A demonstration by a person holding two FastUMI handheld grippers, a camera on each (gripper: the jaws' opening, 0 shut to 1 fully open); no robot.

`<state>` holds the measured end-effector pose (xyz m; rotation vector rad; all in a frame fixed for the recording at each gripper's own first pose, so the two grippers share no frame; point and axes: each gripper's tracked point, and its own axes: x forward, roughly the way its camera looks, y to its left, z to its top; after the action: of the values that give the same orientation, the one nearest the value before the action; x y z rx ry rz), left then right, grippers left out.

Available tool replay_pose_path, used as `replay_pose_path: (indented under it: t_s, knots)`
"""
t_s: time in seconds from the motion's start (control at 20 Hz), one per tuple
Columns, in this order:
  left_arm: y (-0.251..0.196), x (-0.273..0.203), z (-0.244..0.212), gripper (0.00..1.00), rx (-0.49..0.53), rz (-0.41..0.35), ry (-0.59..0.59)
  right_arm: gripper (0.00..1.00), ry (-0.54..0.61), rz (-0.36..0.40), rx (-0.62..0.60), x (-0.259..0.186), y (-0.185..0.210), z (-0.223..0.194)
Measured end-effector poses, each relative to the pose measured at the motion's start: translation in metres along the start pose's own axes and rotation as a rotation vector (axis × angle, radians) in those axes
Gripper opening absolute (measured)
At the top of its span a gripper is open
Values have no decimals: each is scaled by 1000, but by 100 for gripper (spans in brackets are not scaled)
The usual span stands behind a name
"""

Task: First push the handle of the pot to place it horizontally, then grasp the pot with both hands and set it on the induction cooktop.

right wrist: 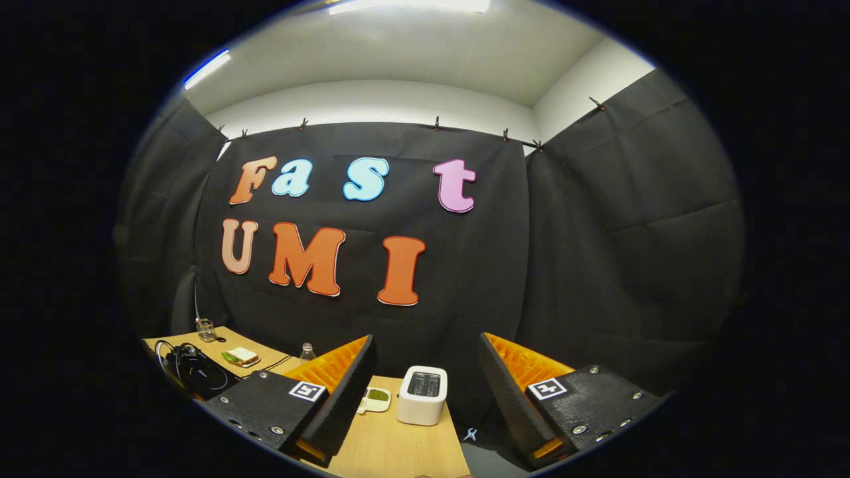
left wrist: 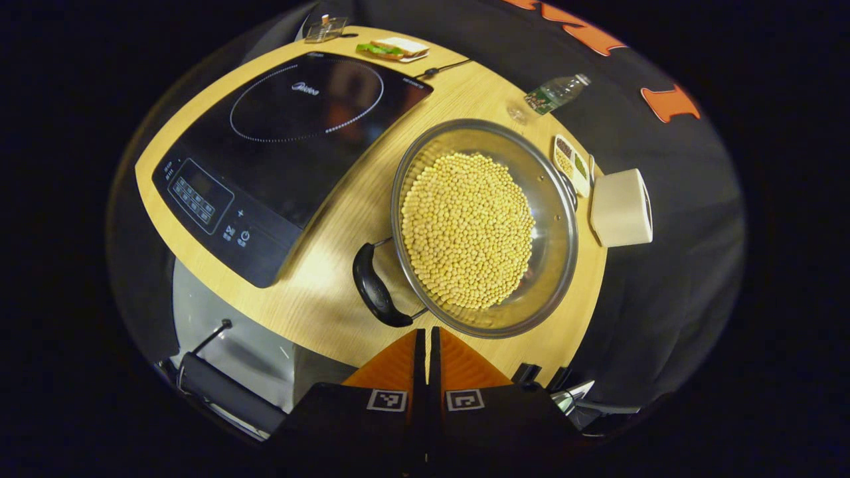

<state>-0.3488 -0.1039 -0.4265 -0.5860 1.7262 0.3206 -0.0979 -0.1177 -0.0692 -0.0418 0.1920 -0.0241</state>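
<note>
Left hand-held gripper [left wrist: 427,345] fingers together, just short of pot handle [left wrist: 375,289]; handle to be nudged sideways by closed tips. Right hand-held gripper [right wrist: 425,392] held apart, raised.

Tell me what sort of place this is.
Likely a staged kitchen booth for recording: a wooden table carries an induction cooktop, a pot of beans and a toaster, ringed by black cloth walls.

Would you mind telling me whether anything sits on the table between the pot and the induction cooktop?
Nothing visible does. In the left gripper view, bare wooden table separates the pot from the induction cooktop, whose glass surface carries nothing.
</note>
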Motion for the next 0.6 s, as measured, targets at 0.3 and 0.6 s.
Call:
replay_pose_path:
  t_s: [0.3,0.6]
  knots:
    - [4,17,6,8,-1,7,98,95,33,-60,-6,0,5,-7]
    - [4,16,8,8,4,35,143,95,40,-46,10,10,43,-6]
